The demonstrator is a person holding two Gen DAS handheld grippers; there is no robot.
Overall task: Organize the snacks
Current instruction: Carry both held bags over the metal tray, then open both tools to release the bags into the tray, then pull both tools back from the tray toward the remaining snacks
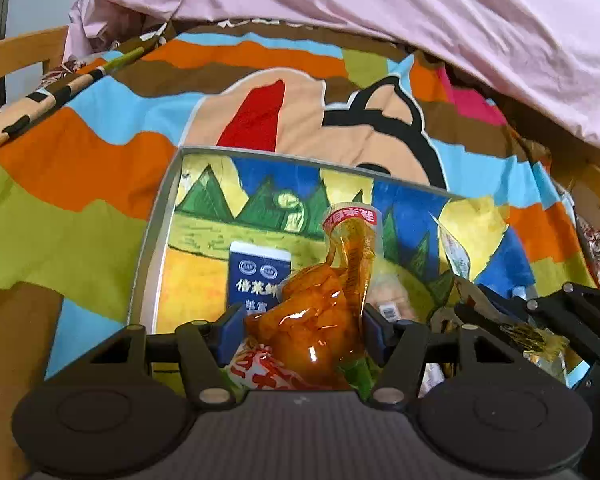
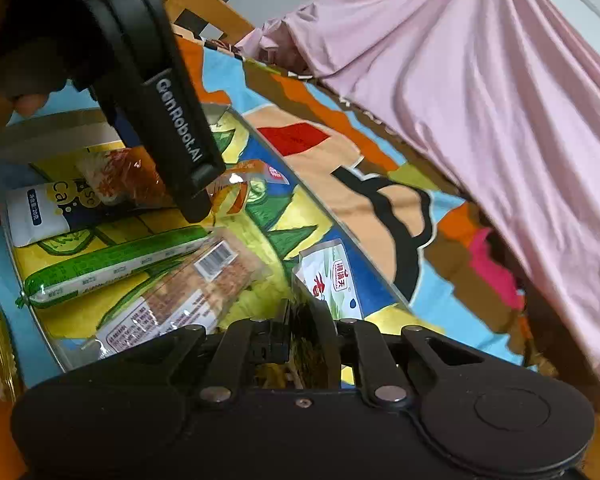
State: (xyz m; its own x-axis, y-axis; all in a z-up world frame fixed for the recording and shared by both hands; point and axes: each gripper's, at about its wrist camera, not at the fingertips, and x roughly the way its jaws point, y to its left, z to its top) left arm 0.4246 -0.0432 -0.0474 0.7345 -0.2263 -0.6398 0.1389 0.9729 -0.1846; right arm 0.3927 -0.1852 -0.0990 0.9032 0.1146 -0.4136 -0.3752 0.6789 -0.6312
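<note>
A shallow tray [image 1: 156, 236] with a painted landscape bottom lies on the bed; it also shows in the right wrist view [image 2: 48, 128]. My left gripper [image 1: 304, 332] is shut on a clear packet of orange snack [image 1: 320, 304] and holds it over the tray. In the right wrist view the left gripper [image 2: 198, 200] hangs over the tray with that orange packet [image 2: 236, 192]. My right gripper [image 2: 308, 344] is shut on a dark crinkly snack packet [image 2: 312, 336] at the tray's near edge. In the tray lie a green sausage [image 2: 112, 264], a clear biscuit pack [image 2: 188, 296] and a white and blue packet [image 2: 44, 212].
A small blue carton [image 1: 260, 276] stands in the tray. A white packet with red print [image 2: 332, 276] leans on the tray's rim. A bright patchwork cover [image 1: 80, 152] lies under everything, a pink sheet [image 1: 420, 12] behind it, and a wooden bed frame [image 1: 16, 52] at far left.
</note>
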